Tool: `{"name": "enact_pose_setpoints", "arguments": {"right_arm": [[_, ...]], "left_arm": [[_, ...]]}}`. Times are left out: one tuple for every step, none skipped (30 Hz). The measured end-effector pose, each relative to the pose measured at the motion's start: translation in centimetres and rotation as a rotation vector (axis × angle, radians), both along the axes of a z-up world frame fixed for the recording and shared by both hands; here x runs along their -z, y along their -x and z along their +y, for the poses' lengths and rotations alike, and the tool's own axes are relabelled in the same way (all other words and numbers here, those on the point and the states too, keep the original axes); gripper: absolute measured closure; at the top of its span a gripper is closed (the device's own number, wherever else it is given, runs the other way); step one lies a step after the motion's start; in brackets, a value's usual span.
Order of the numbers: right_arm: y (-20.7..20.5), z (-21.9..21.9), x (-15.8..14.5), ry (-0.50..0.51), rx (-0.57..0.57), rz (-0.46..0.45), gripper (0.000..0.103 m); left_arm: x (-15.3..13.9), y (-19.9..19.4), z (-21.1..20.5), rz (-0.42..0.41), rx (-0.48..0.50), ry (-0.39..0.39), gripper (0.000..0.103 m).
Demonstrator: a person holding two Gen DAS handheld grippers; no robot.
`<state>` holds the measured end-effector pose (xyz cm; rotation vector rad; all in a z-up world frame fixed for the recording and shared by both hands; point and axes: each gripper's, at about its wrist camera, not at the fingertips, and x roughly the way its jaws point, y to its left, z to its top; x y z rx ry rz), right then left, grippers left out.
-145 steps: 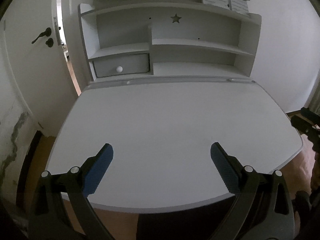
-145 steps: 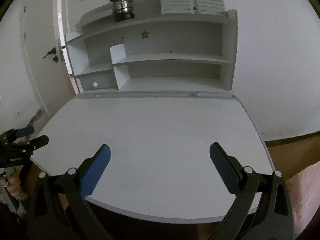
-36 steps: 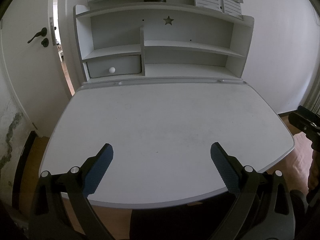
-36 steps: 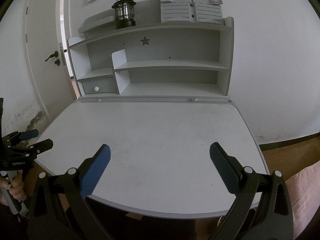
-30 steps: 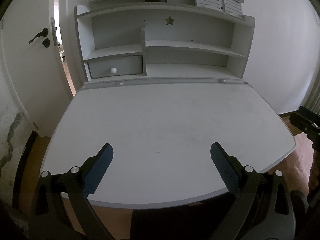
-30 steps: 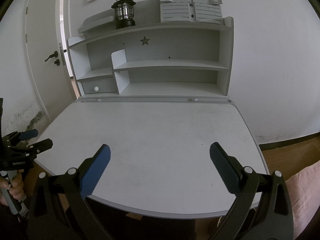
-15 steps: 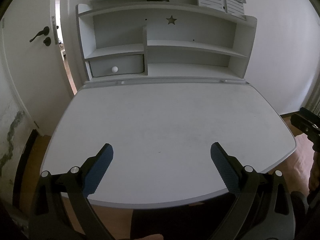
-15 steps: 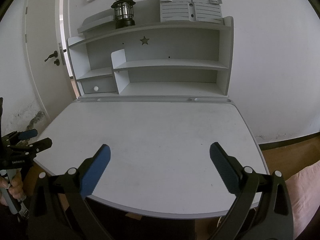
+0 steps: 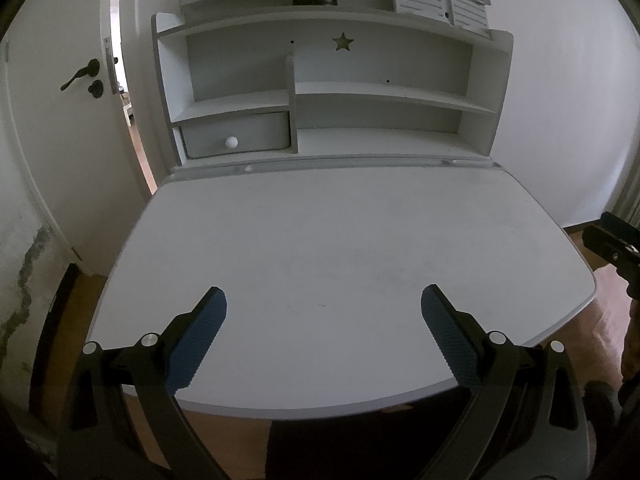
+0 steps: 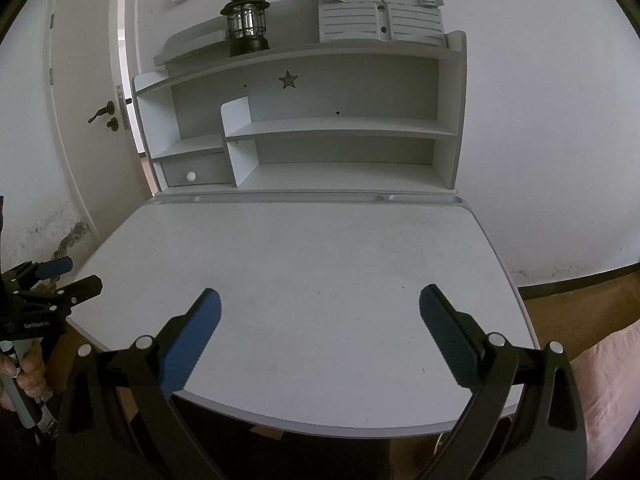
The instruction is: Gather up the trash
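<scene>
- Left gripper (image 9: pixel 320 330): blue-padded fingers (image 9: pixel 198 340) spread wide, nothing between them, hovering over the near edge of the desk (image 9: pixel 340 240).
- Right gripper (image 10: pixel 318 332): fingers (image 10: pixel 446 334) likewise wide apart, holding nothing, above the same near edge.
- Hand (image 10: pixel 24 372) gripping the left tool's handle, low at the left of the right wrist view.
- No trash visible on the white desk top in either view.
- Behind the desk: shelf unit (image 10: pixel 340 132) with a small drawer (image 10: pixel 194 174), star cut-out (image 10: pixel 288 79), black lantern (image 10: pixel 245 24) on top.
- Door (image 9: pixel 52 120) to the left, ajar.
</scene>
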<state>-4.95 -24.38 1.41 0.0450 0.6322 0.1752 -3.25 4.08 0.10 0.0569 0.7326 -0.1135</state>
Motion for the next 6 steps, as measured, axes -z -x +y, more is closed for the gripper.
{"name": "enact_pose_setpoints", "arguments": {"right_arm": [[0.00, 0.02, -0.01, 0.001, 0.000, 0.000, 0.007], [-0.01, 0.02, -0.02, 0.001, 0.000, 0.000, 0.007], [0.01, 0.00, 0.00, 0.001, 0.000, 0.000, 0.007], [0.00, 0.02, -0.01, 0.001, 0.000, 0.000, 0.007], [-0.01, -0.03, -0.03, 0.001, 0.000, 0.000, 0.007], [-0.01, 0.02, -0.02, 0.002, 0.001, 0.000, 0.007]], "left_arm": [[0.00, 0.00, -0.05, 0.001, -0.005, -0.006, 0.008], [0.00, 0.08, -0.10, 0.000, -0.005, -0.006, 0.008], [-0.04, 0.03, -0.09, 0.000, -0.003, -0.005, 0.008], [-0.01, 0.03, -0.10, 0.002, -0.004, -0.006, 0.008], [-0.03, 0.11, -0.18, 0.002, -0.007, -0.008, 0.008], [-0.03, 0.01, -0.11, 0.002, -0.005, -0.008, 0.008]]}}
